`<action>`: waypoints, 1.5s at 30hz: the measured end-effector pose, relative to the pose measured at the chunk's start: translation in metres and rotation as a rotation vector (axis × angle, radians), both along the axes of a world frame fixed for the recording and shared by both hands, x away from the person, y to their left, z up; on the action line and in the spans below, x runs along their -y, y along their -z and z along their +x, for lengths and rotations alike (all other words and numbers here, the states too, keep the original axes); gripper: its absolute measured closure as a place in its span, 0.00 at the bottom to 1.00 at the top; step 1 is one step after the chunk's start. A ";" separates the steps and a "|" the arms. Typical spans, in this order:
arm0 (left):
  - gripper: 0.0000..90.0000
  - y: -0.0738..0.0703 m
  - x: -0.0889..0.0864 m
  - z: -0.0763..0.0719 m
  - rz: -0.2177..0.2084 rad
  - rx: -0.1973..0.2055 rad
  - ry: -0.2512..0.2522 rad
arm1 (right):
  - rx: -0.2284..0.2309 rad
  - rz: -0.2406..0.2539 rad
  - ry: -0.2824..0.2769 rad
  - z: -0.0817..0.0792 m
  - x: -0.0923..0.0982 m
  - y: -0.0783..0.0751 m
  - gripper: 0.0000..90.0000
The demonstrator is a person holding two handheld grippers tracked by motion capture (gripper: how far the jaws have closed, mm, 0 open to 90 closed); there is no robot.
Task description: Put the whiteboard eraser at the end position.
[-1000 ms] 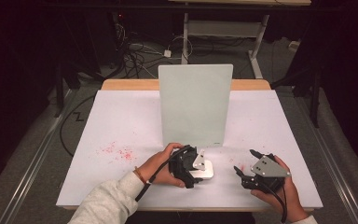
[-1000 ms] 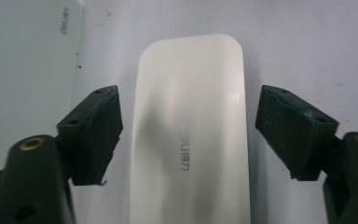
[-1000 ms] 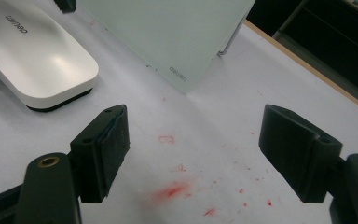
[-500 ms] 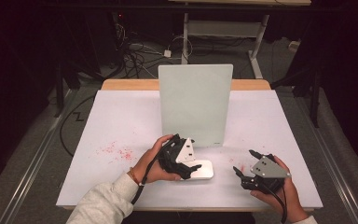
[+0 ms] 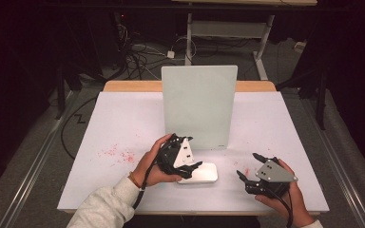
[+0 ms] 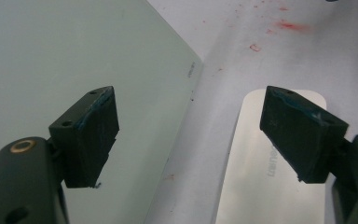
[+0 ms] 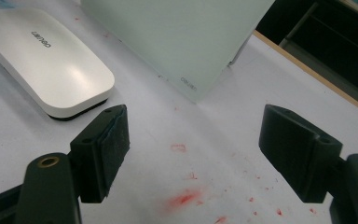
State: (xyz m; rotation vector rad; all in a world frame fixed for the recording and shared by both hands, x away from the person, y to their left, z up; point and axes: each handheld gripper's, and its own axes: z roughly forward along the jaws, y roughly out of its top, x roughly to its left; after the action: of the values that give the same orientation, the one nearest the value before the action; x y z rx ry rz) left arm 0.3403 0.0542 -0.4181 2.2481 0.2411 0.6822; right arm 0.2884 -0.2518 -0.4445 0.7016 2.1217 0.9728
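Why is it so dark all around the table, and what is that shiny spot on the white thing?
High view: light falls on the white table while the floor around stays dim. Right gripper view: the flat white rounded eraser shows a soft bright glare patch on top. Left gripper view: the nearest parts of the black jaws look blurry, and the pale green upright board looks evenly lit.

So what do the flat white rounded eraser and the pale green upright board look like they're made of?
The flat white rounded eraser looks like glossy moulded plastic: soft highlight, printed logo, dark pad underneath. The pale green upright board seems frosted glass or coated panel: smooth, matte, thin, hard to tell which.
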 end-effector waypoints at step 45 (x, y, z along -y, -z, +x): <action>0.20 -0.007 -0.075 -0.023 -0.063 0.129 -0.197 | 0.016 0.005 0.004 -0.002 -0.002 -0.003 0.28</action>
State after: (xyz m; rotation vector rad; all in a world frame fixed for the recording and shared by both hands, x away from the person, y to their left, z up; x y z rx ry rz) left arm 0.3168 0.1287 -0.4112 2.1287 0.4187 0.9072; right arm 0.2862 -0.2502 -0.4416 0.6980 2.1042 0.9783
